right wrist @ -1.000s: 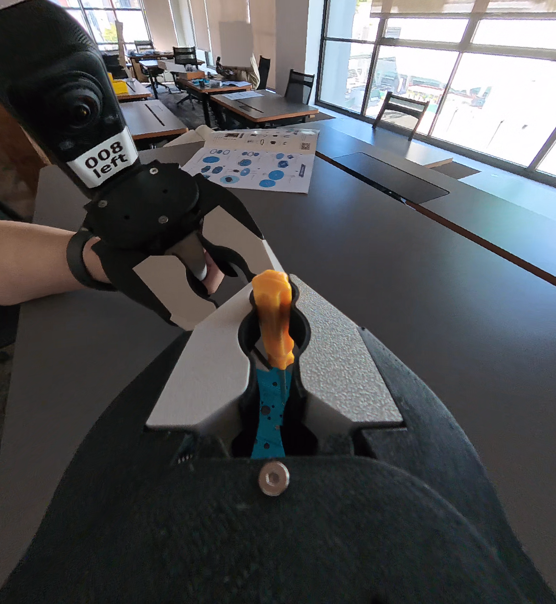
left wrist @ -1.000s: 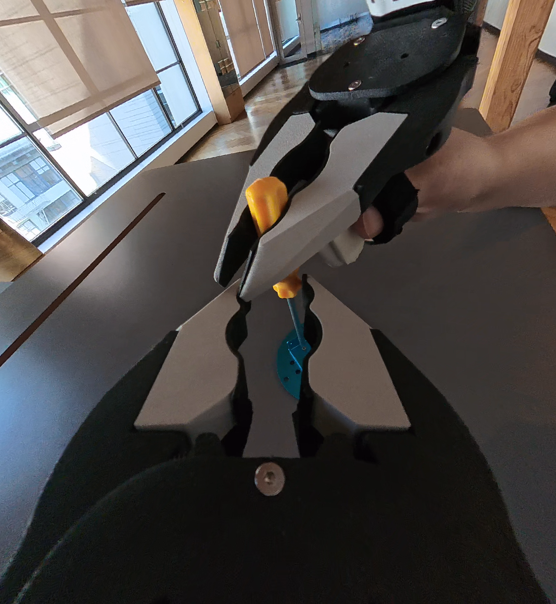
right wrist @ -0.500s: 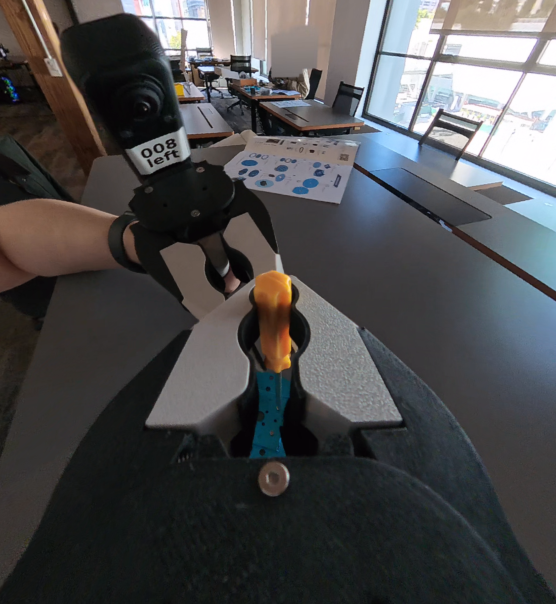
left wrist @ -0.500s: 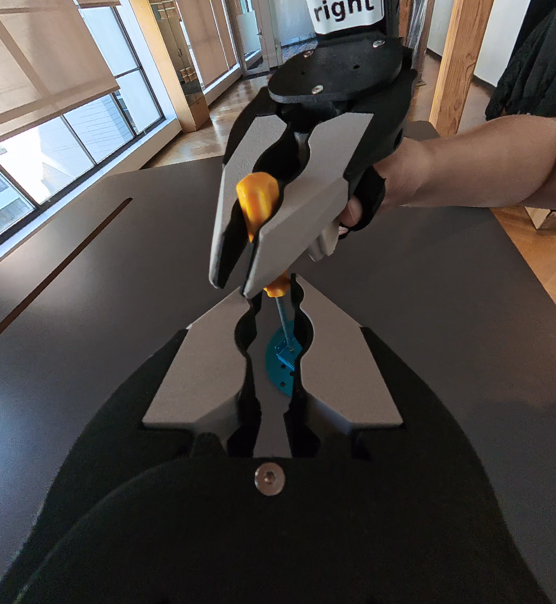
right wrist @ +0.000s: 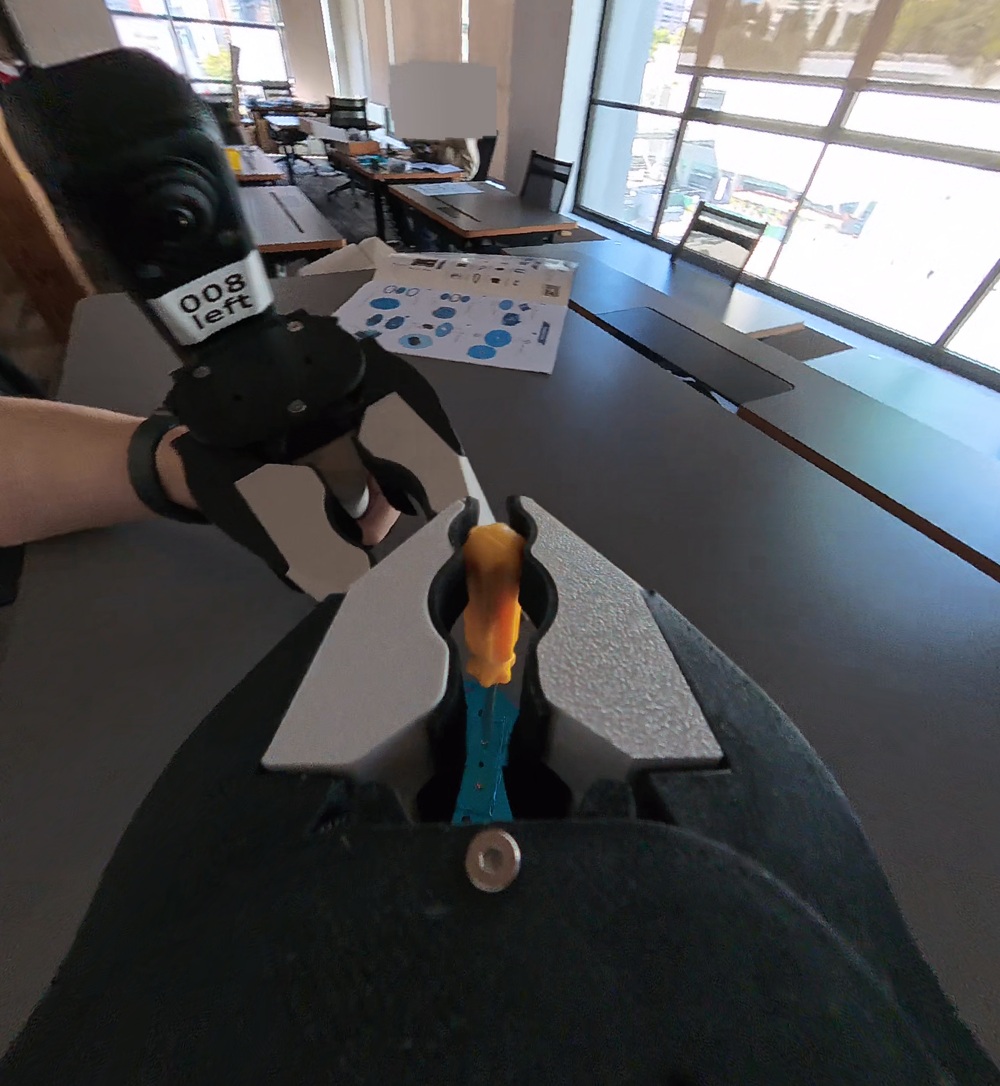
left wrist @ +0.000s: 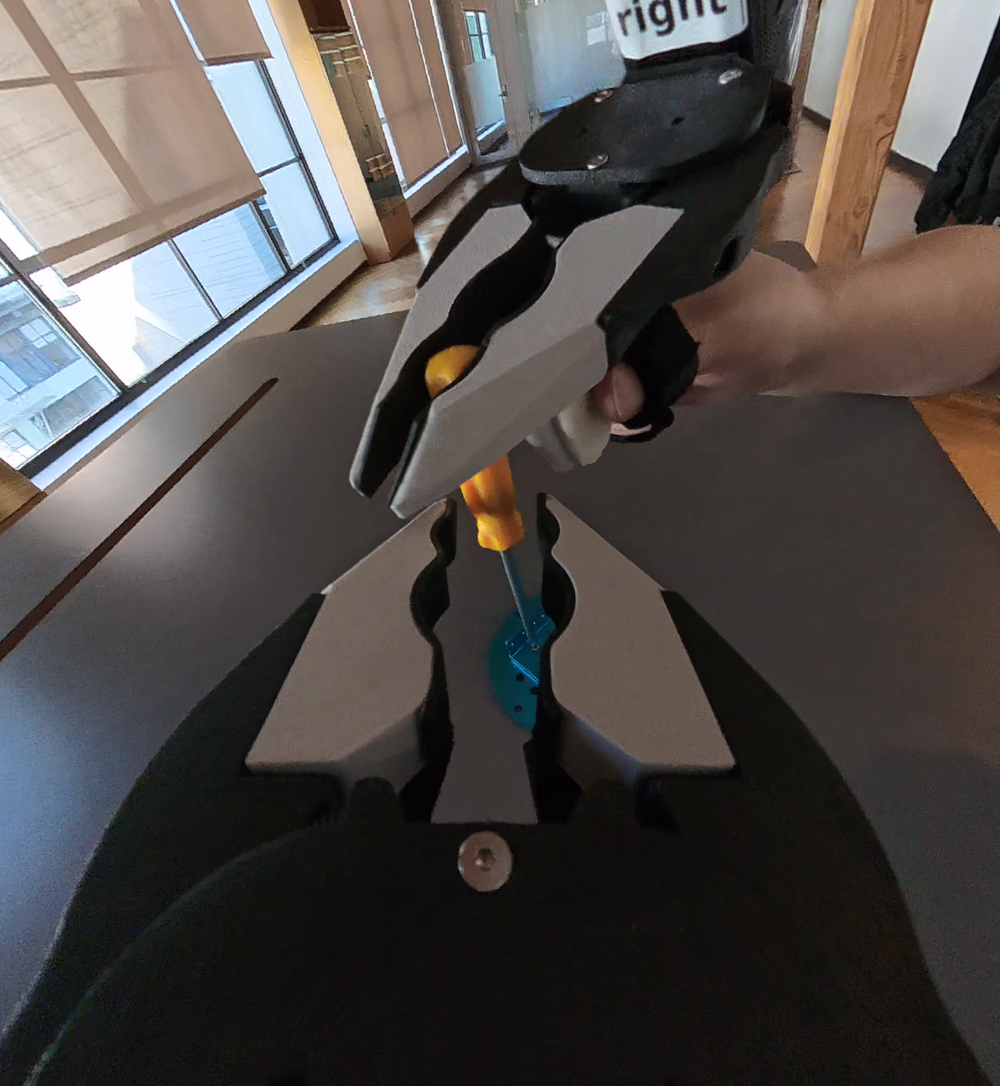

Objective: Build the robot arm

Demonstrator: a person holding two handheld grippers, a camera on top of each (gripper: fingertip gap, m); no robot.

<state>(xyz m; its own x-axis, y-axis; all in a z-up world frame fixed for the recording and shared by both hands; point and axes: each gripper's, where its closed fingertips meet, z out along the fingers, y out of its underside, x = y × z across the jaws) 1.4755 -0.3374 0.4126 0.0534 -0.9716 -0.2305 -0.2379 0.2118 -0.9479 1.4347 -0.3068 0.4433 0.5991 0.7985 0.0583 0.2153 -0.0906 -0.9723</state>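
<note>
dark table (left wrist: 192, 587), right gripper (right wrist: 489, 514) clamping orange screwdriver (right wrist: 490, 605), labelled bands

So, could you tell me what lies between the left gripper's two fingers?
In the left wrist view, bare dark table, the blue plate's edge and the screwdriver tip.

right claw (right wrist: 492, 511) gripping orange screwdriver (right wrist: 490, 605) (tip downward)

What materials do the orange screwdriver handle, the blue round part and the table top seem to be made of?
Screwdriver handle: probably plastic, orange, smooth, with a moulded fluted shape; its thin grey shaft looks metallic.
Blue disc: probably anodised metal, given its bright satin blue sheen, crisp thin edges and small drilled holes.
Table top: dark matte surface, perhaps laminate; the look leaves it open.
</note>
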